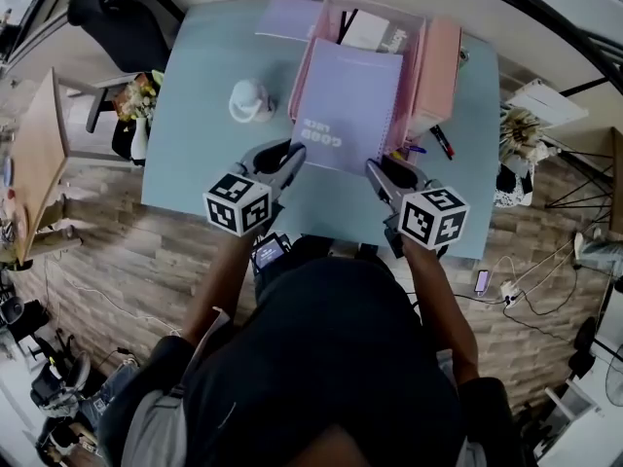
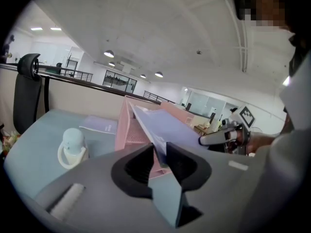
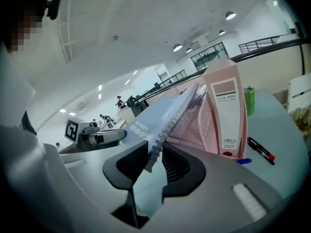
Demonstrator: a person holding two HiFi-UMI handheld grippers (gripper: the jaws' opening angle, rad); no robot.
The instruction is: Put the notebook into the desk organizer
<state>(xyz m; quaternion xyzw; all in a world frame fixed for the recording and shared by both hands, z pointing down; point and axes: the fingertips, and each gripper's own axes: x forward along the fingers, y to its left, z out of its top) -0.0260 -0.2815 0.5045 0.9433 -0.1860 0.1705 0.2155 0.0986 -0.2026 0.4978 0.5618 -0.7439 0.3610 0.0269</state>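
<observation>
A lavender spiral notebook (image 1: pixel 348 105) is tilted up over the blue table, its far end leaning against the pink mesh desk organizer (image 1: pixel 336 17). My left gripper (image 1: pixel 295 159) is shut on its near left corner, and the cover edge (image 2: pixel 165 127) runs between the pads. My right gripper (image 1: pixel 375 168) is shut on the near right corner, where the wire spiral (image 3: pixel 167 125) sits between the jaws. In the left gripper view the organizer (image 2: pixel 127 132) shows behind the notebook. The other gripper shows in each gripper view, the right gripper (image 2: pixel 221 136) and the left gripper (image 3: pixel 97 137).
A pink file box (image 1: pixel 438 71) stands right of the organizer, with pens (image 1: pixel 438 142) and a marker (image 3: pixel 260 150) beside it. A green can (image 3: pixel 249 100) stands behind. A white cup-like object (image 1: pixel 248 100) sits at the left, and a second lavender notebook (image 1: pixel 287 17) lies flat at the back.
</observation>
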